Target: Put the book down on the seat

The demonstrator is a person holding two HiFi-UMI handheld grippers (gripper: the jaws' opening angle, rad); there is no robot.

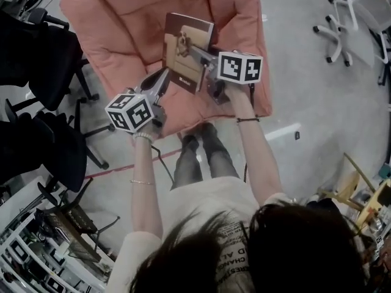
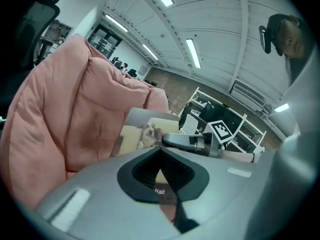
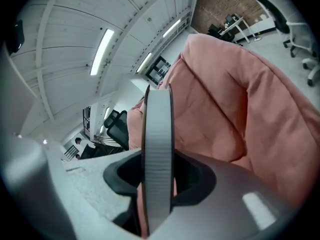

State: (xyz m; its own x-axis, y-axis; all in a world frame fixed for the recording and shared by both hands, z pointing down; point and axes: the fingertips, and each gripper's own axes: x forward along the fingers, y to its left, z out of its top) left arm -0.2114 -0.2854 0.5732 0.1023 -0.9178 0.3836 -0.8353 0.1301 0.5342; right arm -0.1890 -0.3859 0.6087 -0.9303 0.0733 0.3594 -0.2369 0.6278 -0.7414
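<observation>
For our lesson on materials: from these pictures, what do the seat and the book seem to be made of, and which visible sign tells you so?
The seat: soft stuffed fabric, matt pink; it shows puffy folds and seams. The book: likely paper pages in a stiff card cover, smooth finish; it bears a printed picture and is flat though held only at its edges.

The seat [image 1: 116,23], partly hidden behind the book [image 1: 177,47], runs off the top edge.
</observation>
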